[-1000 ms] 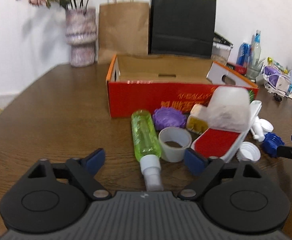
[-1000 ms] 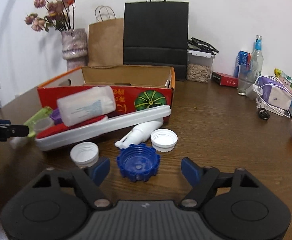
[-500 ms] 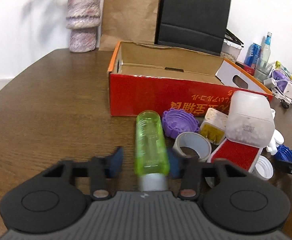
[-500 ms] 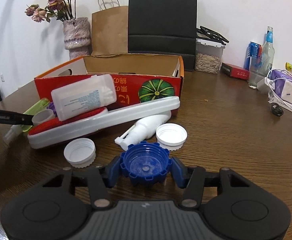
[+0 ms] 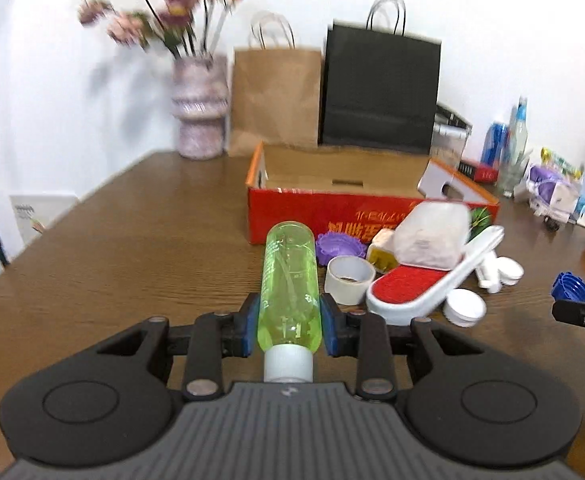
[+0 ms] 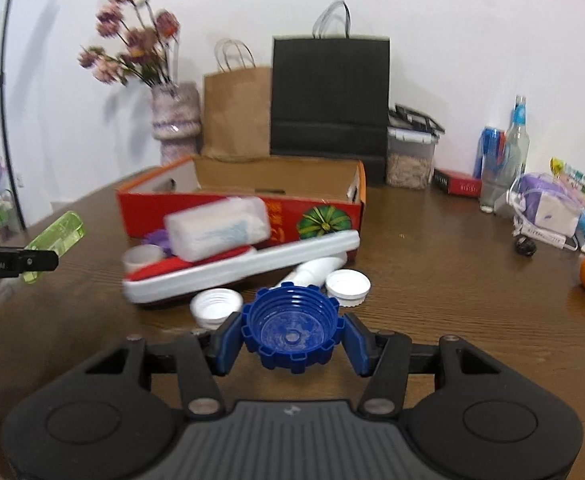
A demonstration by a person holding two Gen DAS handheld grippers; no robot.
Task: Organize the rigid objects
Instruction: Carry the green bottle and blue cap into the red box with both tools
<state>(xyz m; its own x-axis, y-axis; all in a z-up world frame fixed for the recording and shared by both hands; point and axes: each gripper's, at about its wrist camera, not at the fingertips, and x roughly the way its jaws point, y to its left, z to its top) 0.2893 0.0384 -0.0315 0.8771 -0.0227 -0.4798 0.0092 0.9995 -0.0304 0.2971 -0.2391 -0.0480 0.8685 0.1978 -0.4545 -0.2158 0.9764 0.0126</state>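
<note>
Left tool (image 5: 290, 322) clamps the smooth, slippery green spray bottle (image 5: 289, 280) near its cap end; right tool (image 6: 291, 334) grips the light, stiff, ridged blue cap (image 6: 291, 328) across its rim.

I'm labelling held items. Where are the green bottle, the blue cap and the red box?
green bottle (image 5: 288, 280), left wrist view, mid-body.
blue cap (image 6: 291, 330), right wrist view, inner hollow.
red box (image 5: 312, 216), left wrist view, front wall.

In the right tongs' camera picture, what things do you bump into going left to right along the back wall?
Vase of flowers → brown paper bag → black paper bag → clear container → blue can → clear bottle.
</note>
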